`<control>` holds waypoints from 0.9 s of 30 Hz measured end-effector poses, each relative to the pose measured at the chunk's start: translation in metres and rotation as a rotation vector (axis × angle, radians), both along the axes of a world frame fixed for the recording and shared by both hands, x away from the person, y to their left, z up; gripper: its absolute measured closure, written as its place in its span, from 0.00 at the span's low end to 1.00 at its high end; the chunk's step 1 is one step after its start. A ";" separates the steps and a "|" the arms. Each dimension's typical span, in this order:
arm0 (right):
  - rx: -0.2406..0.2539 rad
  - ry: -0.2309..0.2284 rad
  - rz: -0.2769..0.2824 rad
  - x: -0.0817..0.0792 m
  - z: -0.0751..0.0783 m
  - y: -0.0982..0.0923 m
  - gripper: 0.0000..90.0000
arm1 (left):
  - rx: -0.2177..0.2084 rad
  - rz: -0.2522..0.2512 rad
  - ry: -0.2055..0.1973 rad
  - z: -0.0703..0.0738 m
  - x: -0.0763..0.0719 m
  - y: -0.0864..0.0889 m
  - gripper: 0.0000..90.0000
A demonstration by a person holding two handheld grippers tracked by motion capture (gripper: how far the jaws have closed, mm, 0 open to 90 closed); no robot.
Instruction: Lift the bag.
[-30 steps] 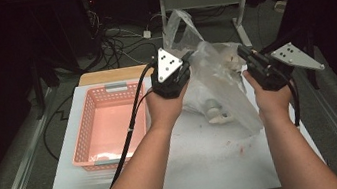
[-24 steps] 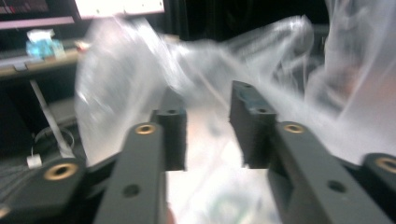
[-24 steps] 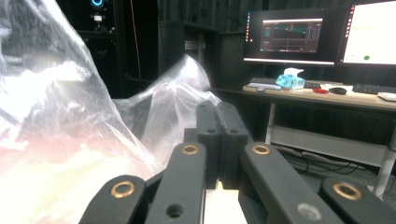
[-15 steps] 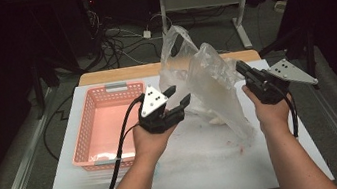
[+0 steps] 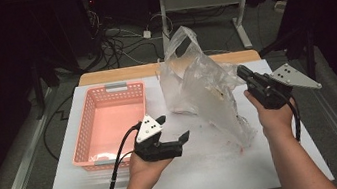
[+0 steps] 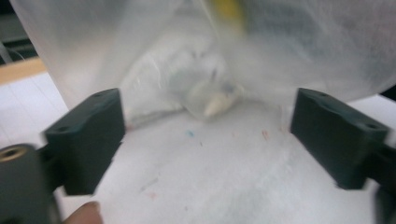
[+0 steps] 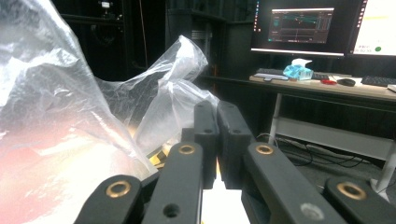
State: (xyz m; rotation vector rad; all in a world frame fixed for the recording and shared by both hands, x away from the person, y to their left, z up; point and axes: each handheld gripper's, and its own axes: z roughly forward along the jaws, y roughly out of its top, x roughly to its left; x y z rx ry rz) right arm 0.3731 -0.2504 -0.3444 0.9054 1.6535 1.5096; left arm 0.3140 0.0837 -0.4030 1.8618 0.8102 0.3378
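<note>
Plastic bag [image 5: 205, 86] stands crumpled in the upper centre of the high view, its right edge pinched in our right gripper [image 5: 245, 75], jaws closed on the film. We should keep that hold high and steady while our left gripper [image 5: 174, 130], jaws spread and empty, low at centre, hand palm-up, reaches for the small pale lump [image 6: 212, 100] inside

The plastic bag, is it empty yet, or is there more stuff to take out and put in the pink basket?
Not done. The pink basket looks empty. The right claw is shut on the plastic bag, holding it up off the white table. The left claw is open, pointing at the bag's bottom, where a small pale lump sits inside. That probably has to come out next.
</note>
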 end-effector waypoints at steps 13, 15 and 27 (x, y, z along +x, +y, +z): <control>0.015 0.004 0.022 -0.016 0.000 -0.009 0.92 | 0.038 -0.002 0.011 -0.014 -0.005 0.002 0.00; 0.007 0.013 0.035 -0.019 -0.002 -0.011 0.90 | 0.036 0.000 0.010 -0.016 -0.006 0.004 0.00; -0.026 0.090 0.052 -0.037 -0.027 -0.023 0.81 | 0.030 0.003 0.024 -0.024 -0.011 0.009 0.00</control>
